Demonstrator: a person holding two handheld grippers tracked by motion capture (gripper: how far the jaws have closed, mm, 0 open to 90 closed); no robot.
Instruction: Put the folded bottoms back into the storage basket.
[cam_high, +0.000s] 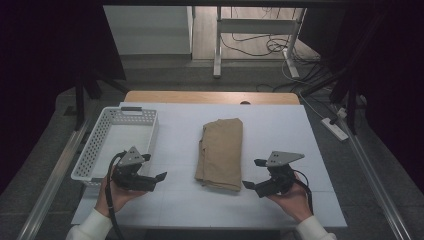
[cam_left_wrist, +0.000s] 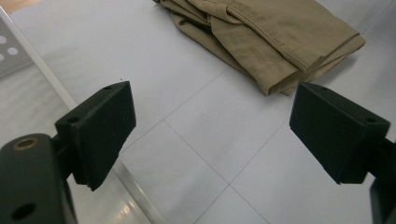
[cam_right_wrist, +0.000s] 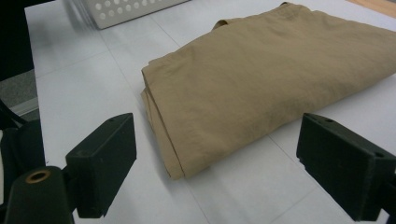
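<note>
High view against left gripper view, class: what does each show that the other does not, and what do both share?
High view alone: the person's two hands, the right gripper, the whole white basket at the table's left, and the floor with cables beyond. Left gripper view alone: the close layered folds at the cloth's near corner, and the wide gap between its own two jaws. Both share: the folded tan cloth, the white table and the left gripper.

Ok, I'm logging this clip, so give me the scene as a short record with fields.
garment: tan folded cloth, flat at mid-table
basket: white perforated basket, left of the cloth
left tongs: open, apart from the cloth, over the table beside the basket
right tongs: open, near the cloth's right edge, not touching
surface: white table
</note>
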